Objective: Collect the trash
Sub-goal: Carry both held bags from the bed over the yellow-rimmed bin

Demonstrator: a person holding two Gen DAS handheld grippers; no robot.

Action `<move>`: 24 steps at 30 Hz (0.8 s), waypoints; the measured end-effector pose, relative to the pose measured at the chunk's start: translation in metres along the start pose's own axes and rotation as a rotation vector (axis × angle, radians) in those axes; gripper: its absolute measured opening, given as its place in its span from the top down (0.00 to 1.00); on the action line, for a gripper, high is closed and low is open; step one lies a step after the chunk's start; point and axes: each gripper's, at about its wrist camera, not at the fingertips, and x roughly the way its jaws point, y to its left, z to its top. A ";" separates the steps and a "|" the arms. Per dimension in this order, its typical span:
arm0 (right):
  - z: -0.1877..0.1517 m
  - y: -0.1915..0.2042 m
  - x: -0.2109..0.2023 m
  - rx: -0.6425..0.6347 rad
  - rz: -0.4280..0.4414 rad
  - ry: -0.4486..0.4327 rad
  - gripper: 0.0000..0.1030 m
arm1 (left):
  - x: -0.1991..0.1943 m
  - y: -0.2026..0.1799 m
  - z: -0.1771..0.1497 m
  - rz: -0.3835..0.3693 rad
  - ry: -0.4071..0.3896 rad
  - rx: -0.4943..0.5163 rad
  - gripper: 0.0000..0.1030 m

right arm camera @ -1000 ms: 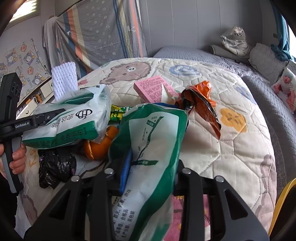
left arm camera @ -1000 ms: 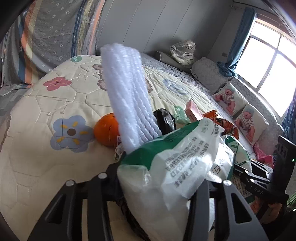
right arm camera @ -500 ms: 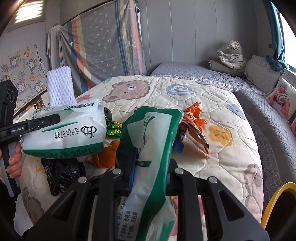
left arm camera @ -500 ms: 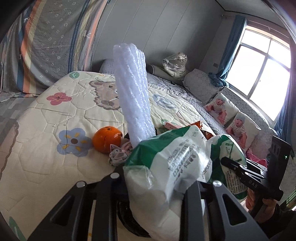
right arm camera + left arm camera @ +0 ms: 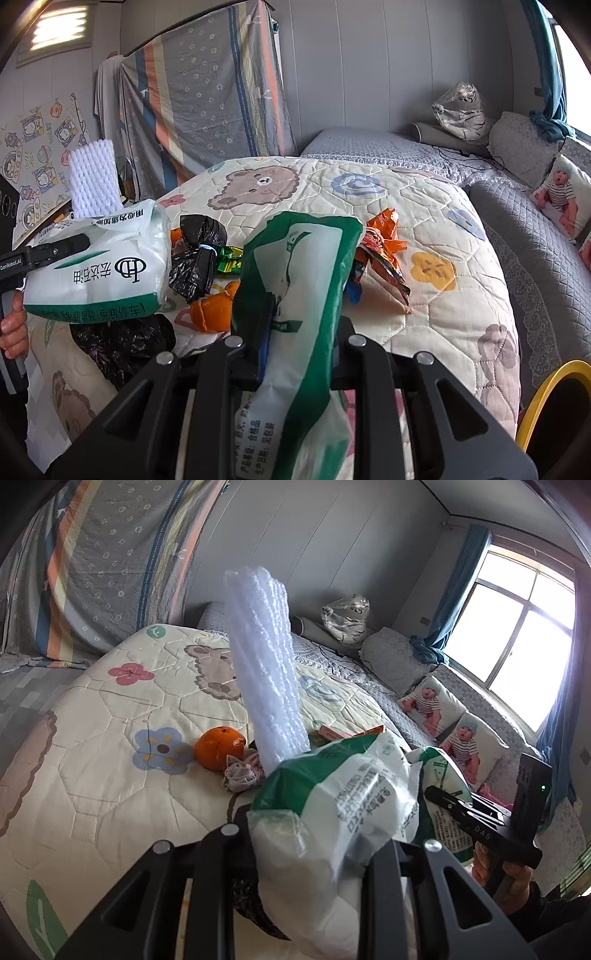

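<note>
We hold one green-and-white plastic bag [image 5: 354, 812] clamped in each gripper, left gripper [image 5: 314, 845] and right gripper [image 5: 295, 354], above the bed [image 5: 461, 302].

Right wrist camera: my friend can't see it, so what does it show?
The right gripper pinches one side of a green and white bag above a bed; the left gripper holds the other. Behind lie an orange wrapper, black bags and orange peel.

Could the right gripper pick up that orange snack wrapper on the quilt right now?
Probably not yet. The right gripper is shut on a green-and-white bag, so its jaws are full. The orange wrapper lies uncovered just beyond on the quilt.
</note>
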 end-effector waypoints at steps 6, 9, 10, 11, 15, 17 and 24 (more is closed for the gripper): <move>0.003 0.001 -0.003 -0.005 -0.011 -0.009 0.81 | -0.023 0.003 -0.001 -0.030 -0.049 -0.031 0.78; 0.005 0.002 -0.007 -0.003 -0.015 -0.020 0.81 | -0.032 0.001 0.005 -0.036 -0.075 -0.028 0.78; 0.005 0.003 -0.008 -0.005 -0.015 -0.024 0.81 | -0.034 0.000 0.007 -0.044 -0.081 -0.026 0.78; 0.005 0.004 -0.010 -0.007 -0.015 -0.030 0.81 | -0.037 -0.001 0.009 -0.054 -0.088 -0.025 0.78; 0.007 0.005 -0.015 -0.012 -0.017 -0.043 0.81 | -0.045 -0.008 0.014 -0.065 -0.111 -0.012 0.78; 0.008 0.005 -0.016 -0.013 -0.015 -0.041 0.81 | -0.046 -0.010 0.016 -0.074 -0.107 -0.015 0.78; 0.008 0.002 -0.020 -0.007 -0.023 -0.046 0.81 | -0.037 -0.016 0.014 -0.072 -0.073 -0.014 0.78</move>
